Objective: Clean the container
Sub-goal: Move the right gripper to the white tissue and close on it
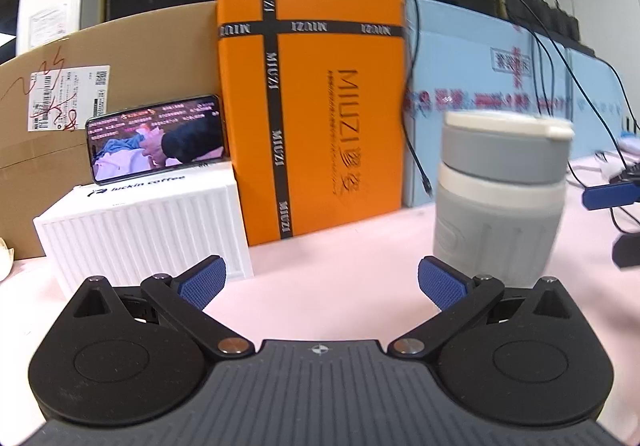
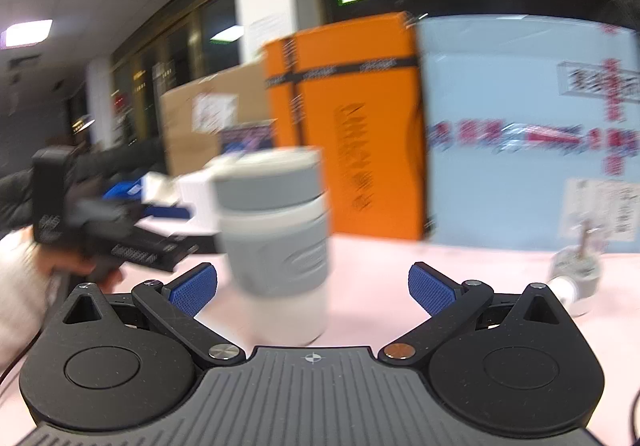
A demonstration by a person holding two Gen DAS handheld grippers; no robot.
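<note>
**Both grippers open, container still standing free on the table**

The pink table [image 1: 340, 246] is smooth and bare around the task's thing. Along its back edge stand the big flat boxes: a brown cardboard sheet [image 1: 140, 58] at upper left of the left wrist view, a glossy orange box [image 1: 320, 106] banded with black printed tape at centre, and a pale blue carton [image 1: 480, 86] to the right. In front of them sits a ribbed white box [image 1: 152, 230] with a phone [image 1: 156, 138] propped on it.

The container [image 1: 500, 198] is a squat cylinder with a grey ribbed sleeve, a white band and a grey-and-cream lid. It stands upright at right of the left wrist view and at lower centre-left of the right wrist view, lid on.

The left gripper [image 1: 322, 282] has its jaws wide apart, holding nothing, with the container off beyond its right finger. The right gripper [image 2: 312, 286] is likewise spread and empty; the container stands just ahead, nearer its left finger.

The right view is heavily blurred, so I judge that a fast approach could clip the off-centre container and tip it. The sleeve should grip well, but the smooth white base may slip.
</note>
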